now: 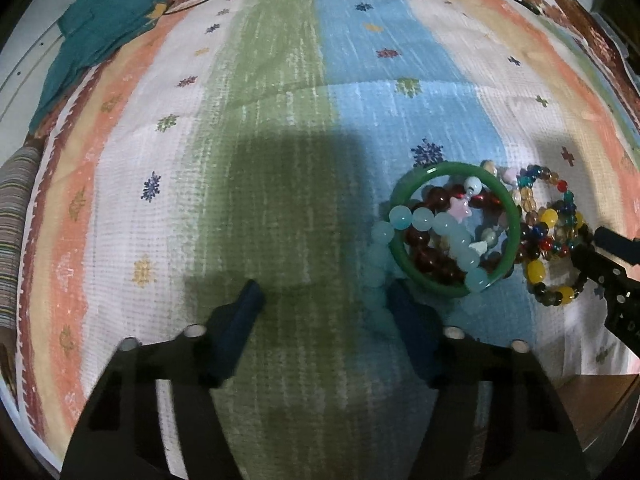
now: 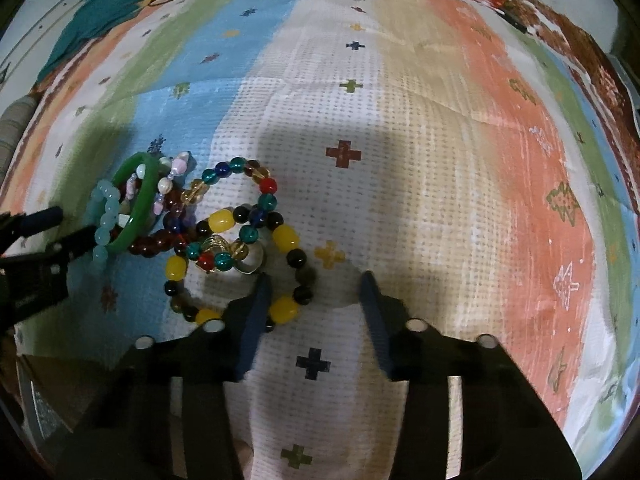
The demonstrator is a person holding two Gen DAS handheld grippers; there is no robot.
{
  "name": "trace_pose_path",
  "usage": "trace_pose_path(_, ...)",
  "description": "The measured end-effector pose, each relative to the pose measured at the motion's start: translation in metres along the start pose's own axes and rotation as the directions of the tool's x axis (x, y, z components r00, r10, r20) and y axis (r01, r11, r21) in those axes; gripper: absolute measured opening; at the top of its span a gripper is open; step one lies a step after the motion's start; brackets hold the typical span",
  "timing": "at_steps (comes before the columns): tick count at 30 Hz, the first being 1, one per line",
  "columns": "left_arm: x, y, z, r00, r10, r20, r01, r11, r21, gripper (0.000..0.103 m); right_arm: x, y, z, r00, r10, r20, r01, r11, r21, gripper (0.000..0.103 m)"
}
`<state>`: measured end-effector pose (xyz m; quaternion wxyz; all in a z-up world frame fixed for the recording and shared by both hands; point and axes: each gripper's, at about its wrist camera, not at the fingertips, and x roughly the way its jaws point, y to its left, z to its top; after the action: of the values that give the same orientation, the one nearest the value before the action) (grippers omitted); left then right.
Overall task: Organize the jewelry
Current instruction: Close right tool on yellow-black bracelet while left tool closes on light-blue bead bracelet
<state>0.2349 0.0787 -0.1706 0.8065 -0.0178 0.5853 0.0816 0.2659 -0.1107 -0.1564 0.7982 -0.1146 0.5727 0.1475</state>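
Observation:
A heap of jewelry lies on a striped cloth (image 1: 280, 120). A green bangle (image 1: 404, 258) lies over a pale blue bead bracelet (image 1: 448, 228) and a dark red bead bracelet (image 1: 424, 240). Beside them lie a yellow-and-black bead bracelet (image 2: 284, 236), a multicolour glass bead bracelet (image 2: 240, 166) and a gold ring (image 2: 248, 260). My left gripper (image 1: 324, 292) is open and empty, just left of the bangle. My right gripper (image 2: 316, 280) is open and empty; its left finger (image 2: 260, 300) lies over the yellow-and-black bracelet.
A teal cloth (image 1: 100, 24) lies at the far left corner. A brown floral border (image 2: 560, 28) edges the cloth at the back. The cloth's near edge and bare wood (image 1: 600, 400) show at the lower right of the left view.

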Motion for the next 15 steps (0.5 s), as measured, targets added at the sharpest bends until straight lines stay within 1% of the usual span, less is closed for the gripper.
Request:
trace_pose_path(1, 0.000, 0.001, 0.000, 1.000, -0.008, 0.000, 0.008, 1.000, -0.005, 0.041, -0.001, -0.001, 0.000, 1.000, 0.005, 0.004, -0.005, 1.000, 0.001, 0.025)
trace_pose_path(2, -0.001, 0.002, 0.001, 1.000, -0.014, -0.001, 0.014, 1.000, -0.012, 0.035, -0.002, -0.001, 0.000, 1.000, 0.005, 0.005, -0.005, 1.000, 0.003, 0.019)
trace_pose_path(4, -0.002, 0.005, 0.002, 1.000, -0.025, -0.003, 0.025, 0.999, -0.026, 0.015, -0.004, -0.002, -0.001, 1.000, 0.005, 0.009, -0.005, 1.000, 0.000, 0.019)
trace_pose_path(5, -0.002, 0.005, 0.003, 0.999, -0.032, -0.006, 0.032, 0.999, -0.029, 0.011, -0.005, -0.003, -0.002, 1.000, 0.008, 0.013, -0.008, 1.000, -0.001, 0.019)
trace_pose_path(9, -0.005, 0.007, 0.004, 0.999, -0.040, -0.003, 0.040, 0.999, -0.028, 0.011, -0.009, -0.001, -0.003, 1.000, 0.003, 0.026, -0.003, 1.000, 0.001, 0.013)
trace_pose_path(15, -0.022, 0.008, 0.005, 0.998, -0.058, 0.028, 0.059, 0.998, -0.028, 0.011, -0.024, 0.002, -0.006, 0.998, 0.001, 0.056, -0.001, 1.000, -0.001, 0.013)
